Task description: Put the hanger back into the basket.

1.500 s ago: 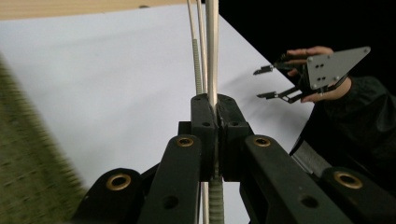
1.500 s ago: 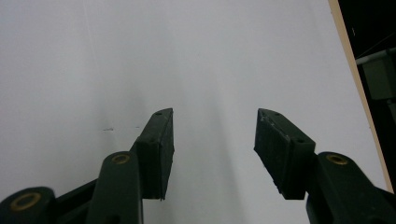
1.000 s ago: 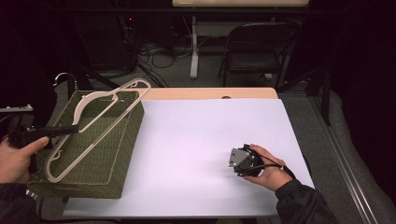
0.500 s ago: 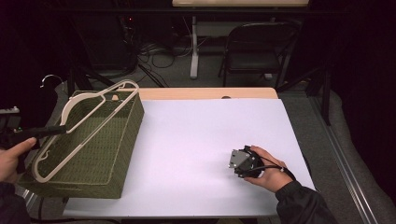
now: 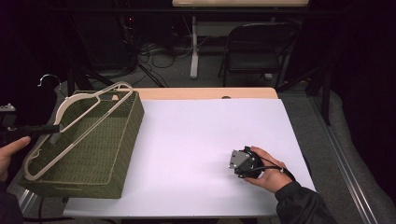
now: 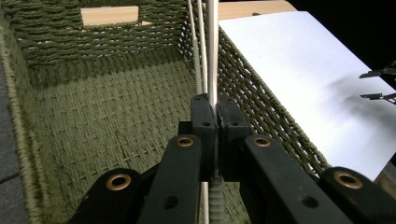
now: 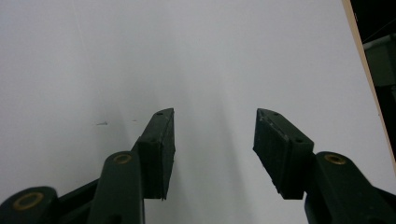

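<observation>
My left gripper (image 5: pixel 52 127) is at the table's left edge, shut on the thin bar of cream plastic hangers (image 5: pixel 81 122). The hangers lie tilted across the top of a green woven basket (image 5: pixel 100 163), with their metal hook (image 5: pixel 46 77) sticking out past its far left corner. In the left gripper view the jaws (image 6: pixel 214 100) pinch the cream bars (image 6: pixel 211 42) above the basket's inside (image 6: pixel 107 112). My right gripper (image 5: pixel 238 161) rests in a hand on the white tabletop at the front right. It is open (image 7: pixel 212 128), with nothing between its fingers.
A white sheet (image 5: pixel 210 135) covers the table, with a wooden strip (image 5: pixel 205 93) along the far edge. A folding chair (image 5: pixel 254 51) and cables stand on the floor beyond. The right gripper's tips (image 6: pixel 378 84) show far off in the left gripper view.
My left gripper has drawn the hangers a little to the left across the basket. The right hand has stayed put.
</observation>
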The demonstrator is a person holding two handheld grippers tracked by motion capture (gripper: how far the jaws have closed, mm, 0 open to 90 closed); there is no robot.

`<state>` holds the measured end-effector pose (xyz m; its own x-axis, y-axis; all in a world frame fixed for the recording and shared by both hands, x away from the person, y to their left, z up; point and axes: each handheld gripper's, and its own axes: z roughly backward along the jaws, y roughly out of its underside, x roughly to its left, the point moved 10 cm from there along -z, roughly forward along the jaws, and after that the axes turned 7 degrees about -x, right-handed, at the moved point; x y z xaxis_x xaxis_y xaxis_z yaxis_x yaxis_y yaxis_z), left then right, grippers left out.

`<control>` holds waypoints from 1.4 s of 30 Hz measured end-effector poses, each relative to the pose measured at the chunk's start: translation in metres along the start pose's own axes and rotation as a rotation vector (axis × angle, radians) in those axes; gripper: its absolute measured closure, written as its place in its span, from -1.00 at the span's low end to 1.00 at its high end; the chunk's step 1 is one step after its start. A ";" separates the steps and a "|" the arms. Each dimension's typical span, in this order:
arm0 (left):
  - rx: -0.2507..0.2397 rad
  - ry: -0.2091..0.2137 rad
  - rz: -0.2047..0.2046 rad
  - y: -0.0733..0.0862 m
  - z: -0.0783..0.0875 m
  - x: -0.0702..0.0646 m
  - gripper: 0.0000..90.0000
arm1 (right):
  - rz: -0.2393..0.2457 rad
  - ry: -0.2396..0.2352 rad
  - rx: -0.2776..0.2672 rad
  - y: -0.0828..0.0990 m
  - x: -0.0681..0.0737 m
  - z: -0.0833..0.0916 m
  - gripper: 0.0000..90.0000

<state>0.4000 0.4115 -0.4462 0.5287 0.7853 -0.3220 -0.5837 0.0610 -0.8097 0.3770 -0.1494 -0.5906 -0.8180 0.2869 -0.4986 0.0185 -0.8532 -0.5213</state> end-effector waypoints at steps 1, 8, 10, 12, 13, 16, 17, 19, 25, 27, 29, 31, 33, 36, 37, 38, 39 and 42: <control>0.002 -0.005 -0.003 0.001 0.000 0.001 0.95 | 0.000 0.000 0.000 0.000 0.000 0.000 0.08; 0.005 0.025 -0.025 0.007 -0.004 0.004 0.95 | 0.012 -0.008 0.005 -0.001 0.002 -0.003 0.08; 0.015 0.031 -0.028 0.008 -0.008 0.004 0.95 | 0.010 -0.015 0.022 0.000 0.003 -0.002 0.08; 0.018 0.031 -0.030 0.008 -0.009 0.004 0.95 | 0.003 -0.004 0.002 -0.001 0.002 -0.003 0.08; 0.018 0.028 -0.030 0.009 -0.010 0.006 0.95 | -0.005 -0.002 0.003 0.000 0.003 -0.003 0.08; 0.023 0.034 -0.030 0.012 -0.008 0.010 0.95 | -0.001 -0.003 0.003 0.000 0.003 -0.003 0.08; 0.030 0.027 -0.045 0.014 -0.008 0.011 0.95 | 0.001 -0.005 0.005 0.001 0.003 -0.003 0.08; 0.043 0.041 -0.042 0.018 -0.008 0.012 0.95 | -0.004 -0.003 0.002 0.000 0.003 -0.004 0.08; 0.085 0.025 -0.052 0.026 -0.016 0.019 0.95 | -0.009 -0.004 0.004 0.001 0.003 -0.005 0.08; 0.118 0.017 -0.053 0.034 -0.022 0.022 0.95 | -0.007 -0.010 0.012 0.001 0.003 -0.004 0.08; 0.124 0.023 -0.045 0.041 -0.028 0.024 0.95 | -0.007 0.004 -0.019 -0.001 0.003 -0.006 0.08; 0.120 0.025 -0.045 0.046 -0.032 0.027 0.95 | -0.002 -0.039 0.081 0.005 0.004 0.001 0.08; 0.108 0.030 -0.031 0.049 -0.035 0.029 0.95 | -0.008 -0.004 0.000 0.001 0.003 -0.005 0.08; 0.104 0.024 -0.021 0.054 -0.039 0.032 0.95 | -0.004 -0.004 0.000 0.001 0.001 -0.003 0.08; 0.106 0.018 -0.025 0.056 -0.040 0.033 0.95 | -0.010 -0.003 0.000 0.001 0.002 -0.003 0.08; 0.111 0.014 -0.025 0.057 -0.041 0.033 0.95 | -0.012 -0.003 -0.001 0.001 0.002 -0.003 0.09; 0.110 0.007 -0.028 0.057 -0.042 0.033 0.95 | -0.014 -0.005 0.004 0.002 0.002 -0.002 0.09; 0.114 0.006 -0.045 0.057 -0.042 0.032 0.95 | -0.015 0.000 -0.005 0.001 0.001 -0.002 0.09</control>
<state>0.4094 0.4143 -0.5233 0.5594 0.7766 -0.2898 -0.6255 0.1661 -0.7623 0.3773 -0.1488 -0.5934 -0.8182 0.2993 -0.4909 0.0096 -0.8466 -0.5321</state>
